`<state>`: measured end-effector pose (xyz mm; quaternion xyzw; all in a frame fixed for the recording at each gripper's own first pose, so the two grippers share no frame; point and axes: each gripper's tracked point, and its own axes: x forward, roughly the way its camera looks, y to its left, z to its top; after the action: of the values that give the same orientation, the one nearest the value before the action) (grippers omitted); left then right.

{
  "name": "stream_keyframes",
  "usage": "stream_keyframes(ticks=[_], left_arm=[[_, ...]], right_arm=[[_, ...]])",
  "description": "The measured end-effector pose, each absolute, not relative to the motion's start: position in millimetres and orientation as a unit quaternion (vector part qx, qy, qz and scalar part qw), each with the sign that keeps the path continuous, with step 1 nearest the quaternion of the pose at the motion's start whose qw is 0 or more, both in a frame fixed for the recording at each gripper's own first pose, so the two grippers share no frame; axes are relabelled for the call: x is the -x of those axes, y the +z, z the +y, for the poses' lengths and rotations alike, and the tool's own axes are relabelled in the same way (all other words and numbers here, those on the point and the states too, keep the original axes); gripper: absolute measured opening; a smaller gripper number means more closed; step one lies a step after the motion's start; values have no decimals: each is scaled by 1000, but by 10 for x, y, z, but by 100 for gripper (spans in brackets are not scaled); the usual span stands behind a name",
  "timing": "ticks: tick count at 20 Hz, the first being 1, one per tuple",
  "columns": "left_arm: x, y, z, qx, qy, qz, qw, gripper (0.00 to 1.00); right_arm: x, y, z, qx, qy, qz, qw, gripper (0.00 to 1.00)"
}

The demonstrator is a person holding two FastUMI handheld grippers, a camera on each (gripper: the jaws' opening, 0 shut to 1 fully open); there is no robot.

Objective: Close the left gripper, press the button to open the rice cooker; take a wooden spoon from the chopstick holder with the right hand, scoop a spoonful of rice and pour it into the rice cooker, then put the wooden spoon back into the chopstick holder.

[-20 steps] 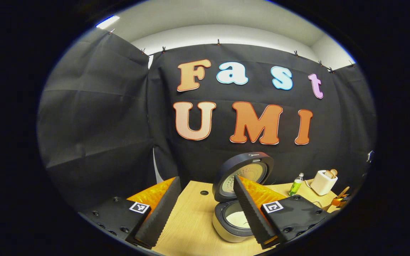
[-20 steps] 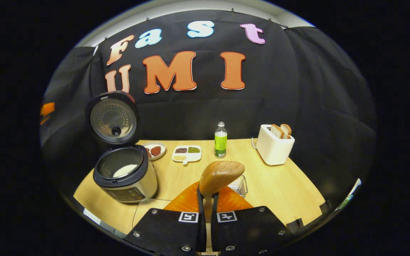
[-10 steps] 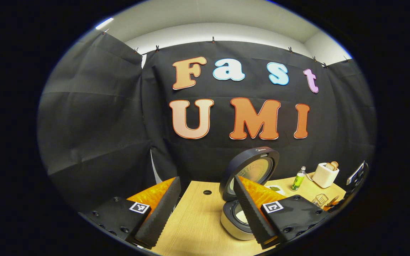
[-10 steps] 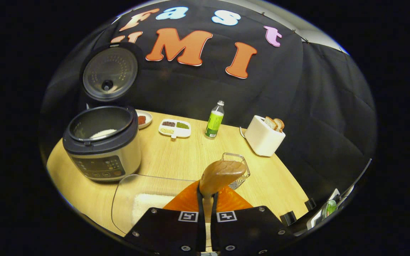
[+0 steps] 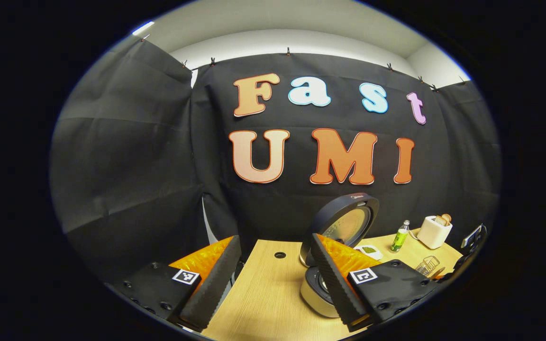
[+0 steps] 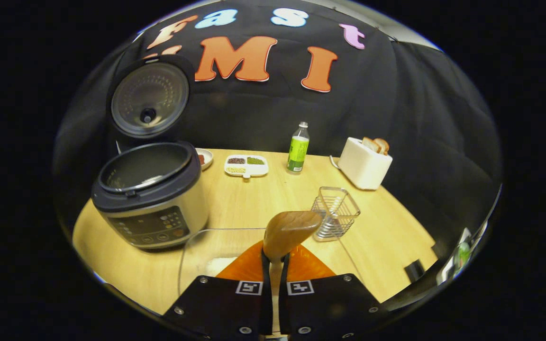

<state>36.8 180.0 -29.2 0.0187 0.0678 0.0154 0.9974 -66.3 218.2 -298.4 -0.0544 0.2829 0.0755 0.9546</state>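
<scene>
Table (image 6: 254, 199): light wood, carries everything. Rice cooker (image 6: 152, 189) at its left in the right gripper view, lid (image 6: 149, 97) swung fully up and standing upright behind the pot, control panel facing the camera. In the left gripper view the cooker (image 5: 318, 293) sits partly behind one finger, lid (image 5: 346, 222) up.

Clear container (image 6: 216, 255) just in front of the cooker, near table edge, with a white patch inside, probably rice, but mostly hidden behind the gripper. Toaster (image 6: 364, 163) far right with bread in it. Wire holder (image 6: 334, 213) between toaster and container, upright. Green bottle (image 6: 297, 148) and divided dish (image 6: 246, 166) at the back edge.

Right gripper (image 6: 274, 270): fingers pressed together on the wooden spoon (image 6: 289, 227) handle. Spoon long axis runs along the fingers, bowl end pointing forward and up, away from camera, sitting over the container's far rim, just left of the wire holder.

Left gripper (image 5: 273, 279): fingers spread wide apart, nothing between them, held over the table's left end.
</scene>
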Motion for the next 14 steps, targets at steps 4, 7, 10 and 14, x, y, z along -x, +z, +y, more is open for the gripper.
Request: stream_keyframes(ticks=[4, 7, 10, 14], left_arm=[[-423, -351, 1776, -14, 9, 72, 997, 97], [-458, -381, 1712, -15, 0, 74, 997, 97], [-477, -406, 1651, -18, -7, 77, 997, 97], [-524, -415, 1616, -19, -11, 77, 997, 97]], right_arm=[[711, -3020, 2309, -46, 81, 299, 950, 5], [706, -3015, 2308, -58, 81, 299, 949, 4], [697, -3020, 2296, -97, 79, 306, 944, 5], [650, -3074, 2206, -161, 70, 317, 932, 5]])
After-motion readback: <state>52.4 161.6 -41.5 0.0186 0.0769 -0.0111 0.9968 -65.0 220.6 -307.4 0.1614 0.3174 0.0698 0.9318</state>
